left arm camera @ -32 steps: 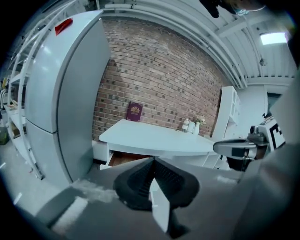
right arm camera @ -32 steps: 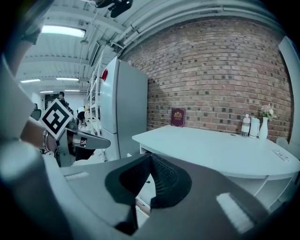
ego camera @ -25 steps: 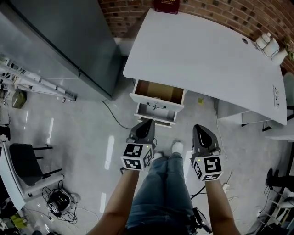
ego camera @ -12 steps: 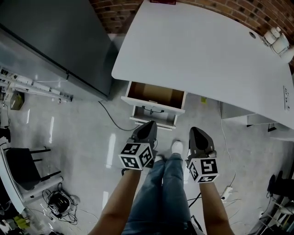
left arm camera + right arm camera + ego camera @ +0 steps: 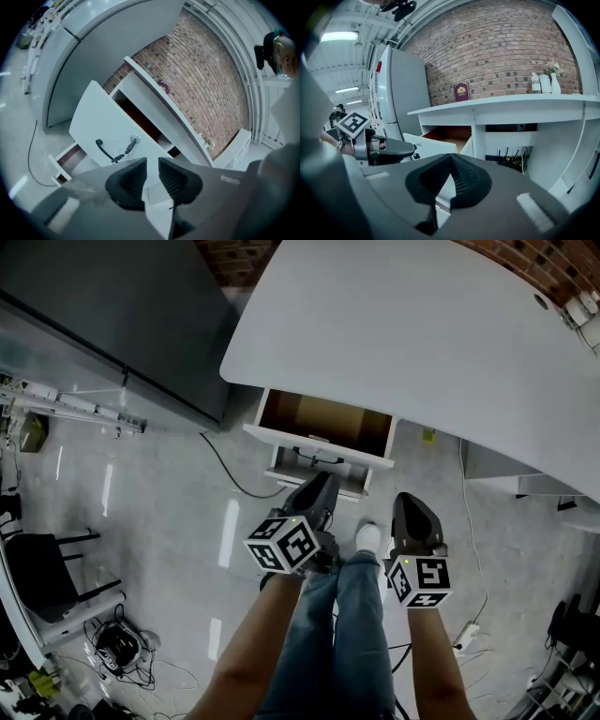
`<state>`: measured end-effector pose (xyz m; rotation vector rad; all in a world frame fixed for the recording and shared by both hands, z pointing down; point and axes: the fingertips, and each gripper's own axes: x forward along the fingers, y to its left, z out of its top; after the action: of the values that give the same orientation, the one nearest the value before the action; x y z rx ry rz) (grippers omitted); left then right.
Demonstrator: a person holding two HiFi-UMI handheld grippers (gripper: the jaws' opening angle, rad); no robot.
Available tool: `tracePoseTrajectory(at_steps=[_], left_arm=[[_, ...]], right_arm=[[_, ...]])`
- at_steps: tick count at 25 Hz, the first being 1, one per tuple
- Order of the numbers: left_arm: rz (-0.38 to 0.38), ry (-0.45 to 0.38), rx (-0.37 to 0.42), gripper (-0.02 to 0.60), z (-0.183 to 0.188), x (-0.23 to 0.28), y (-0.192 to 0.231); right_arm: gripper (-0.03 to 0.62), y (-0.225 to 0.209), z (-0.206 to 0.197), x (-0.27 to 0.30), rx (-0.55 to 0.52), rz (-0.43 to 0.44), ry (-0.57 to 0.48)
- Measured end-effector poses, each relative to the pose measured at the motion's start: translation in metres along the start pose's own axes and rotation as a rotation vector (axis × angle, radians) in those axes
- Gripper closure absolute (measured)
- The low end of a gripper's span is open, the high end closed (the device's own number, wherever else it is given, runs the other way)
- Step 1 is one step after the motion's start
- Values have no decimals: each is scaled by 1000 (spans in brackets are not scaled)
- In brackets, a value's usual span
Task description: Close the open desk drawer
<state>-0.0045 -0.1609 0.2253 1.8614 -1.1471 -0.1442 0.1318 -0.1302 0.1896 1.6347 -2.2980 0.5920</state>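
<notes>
Drawer (image 5: 309, 442) dead ahead of the left tongs (image 5: 153, 164), pulled well out from under the bench (image 5: 422, 334). Its white front sits just beyond the tips, and I can't see any contact. Those tongs have just been opening, and now show a narrow gap with nothing in it. The right tongs (image 5: 451, 161) are pressed together and empty, with the drawer ahead and off to their left.

Trouble I'd watch for: the left tips are lined up close to the handle (image 5: 107, 151) and the key (image 5: 131, 143) hanging in the lock. A push landing there could snag the slightly parted tips or knock the key. A push out toward one corner could rack the drawer on its runners so it jams half shut. Aim too low and I'd be shoving the lower drawer (image 5: 60, 168) instead — as far as I can tell it stands a little out too.

Count: two tongs, one wide-open drawer, one lower drawer, one black handle, one key, one red book (image 5: 461, 91) on the bench far ahead of the right tongs, and one cable (image 5: 230, 474) on the floor left of the left tongs.
</notes>
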Motion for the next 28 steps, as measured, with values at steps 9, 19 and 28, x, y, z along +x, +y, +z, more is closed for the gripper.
tracePoseTrajectory(at_steps=[9, 19, 28], left_arm=[[55, -51, -249, 476, -11, 26, 47], [41, -223, -436, 477, -3, 37, 74], [3, -251, -464, 453, 1, 44, 69]], right_arm=[[595, -13, -31, 21, 204, -64, 19], [595, -18, -44, 30, 250, -62, 55], [595, -28, -47, 32, 246, -55, 75]])
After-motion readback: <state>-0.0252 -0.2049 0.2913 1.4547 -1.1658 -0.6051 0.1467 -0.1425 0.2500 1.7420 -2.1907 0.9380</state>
